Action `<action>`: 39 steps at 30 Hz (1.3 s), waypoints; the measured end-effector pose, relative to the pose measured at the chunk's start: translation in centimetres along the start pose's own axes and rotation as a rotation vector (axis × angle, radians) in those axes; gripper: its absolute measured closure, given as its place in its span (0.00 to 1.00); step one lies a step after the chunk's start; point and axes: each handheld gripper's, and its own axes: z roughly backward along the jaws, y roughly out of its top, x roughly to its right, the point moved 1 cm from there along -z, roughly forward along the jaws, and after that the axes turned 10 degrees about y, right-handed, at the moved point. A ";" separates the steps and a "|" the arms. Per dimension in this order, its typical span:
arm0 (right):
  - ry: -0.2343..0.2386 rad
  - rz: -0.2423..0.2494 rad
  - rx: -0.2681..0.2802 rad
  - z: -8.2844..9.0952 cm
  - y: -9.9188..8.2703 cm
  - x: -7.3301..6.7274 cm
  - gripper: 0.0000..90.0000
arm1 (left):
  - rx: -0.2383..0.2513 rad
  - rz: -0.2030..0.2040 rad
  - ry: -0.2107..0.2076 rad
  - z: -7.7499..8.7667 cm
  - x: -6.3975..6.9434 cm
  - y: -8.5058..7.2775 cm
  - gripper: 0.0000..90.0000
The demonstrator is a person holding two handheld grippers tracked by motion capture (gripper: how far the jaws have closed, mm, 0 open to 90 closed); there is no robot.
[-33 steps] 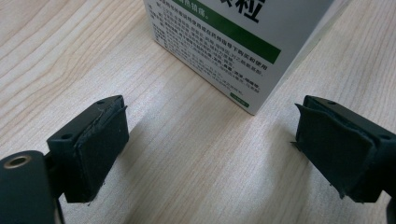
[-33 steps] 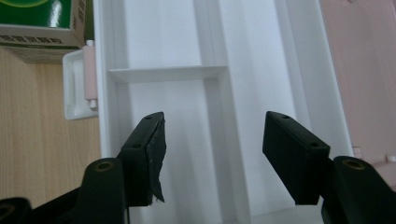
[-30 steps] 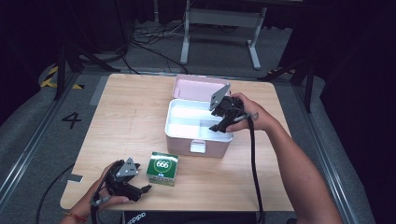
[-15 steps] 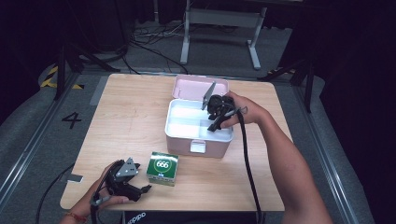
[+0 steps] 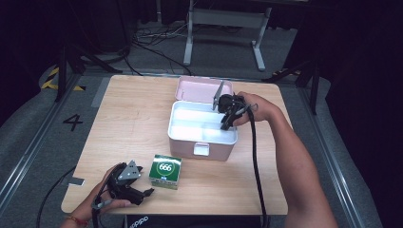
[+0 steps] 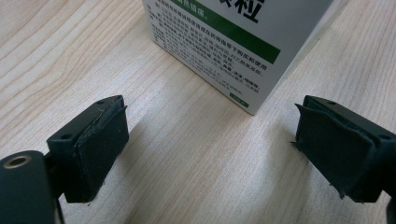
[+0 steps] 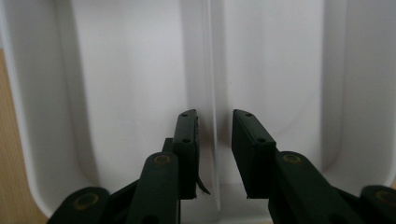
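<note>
Right gripper view: right tongs (image 7: 215, 154) closing astride the thin divider (image 7: 210, 70) of the white tray (image 7: 116, 70) in the pink box (image 5: 202, 128), pads not yet pressing. Left tongs (image 6: 210, 144) spread, near green-and-white carton (image 6: 233, 42) on bench (image 6: 187, 163).

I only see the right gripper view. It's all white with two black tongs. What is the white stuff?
Observer: It's the white tray inside a pink box with its lid open. Your right tongs have just been closing, with the tray's thin divider between them.
Operator: Where are the other tongs?
Observer: The left tongs sit wide open near the front edge of the wooden table.
Operator: Is anything close to them?
Observer: Yes. A green box with 666 on top stands just ahead of them, not between them.
</note>
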 end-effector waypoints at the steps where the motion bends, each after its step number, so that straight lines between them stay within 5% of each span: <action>1: -0.002 -0.005 -0.005 0.0 -0.2 -0.1 0.82 | 0.000 0.000 0.000 0.0 0.0 0.0 0.11; 17: 0.002 -0.004 -0.075 0.2 -1.0 -0.2 0.92 | 0.000 0.000 0.000 0.0 0.0 0.0 0.11; 24: -0.062 0.049 -0.054 0.1 -1.3 -0.8 0.98 | 0.002 0.001 0.000 0.0 0.0 0.0 0.11; 39: -0.051 0.055 0.026 0.5 -2.0 -1.1 1.00 | 0.003 0.001 0.001 0.0 0.0 0.0 0.11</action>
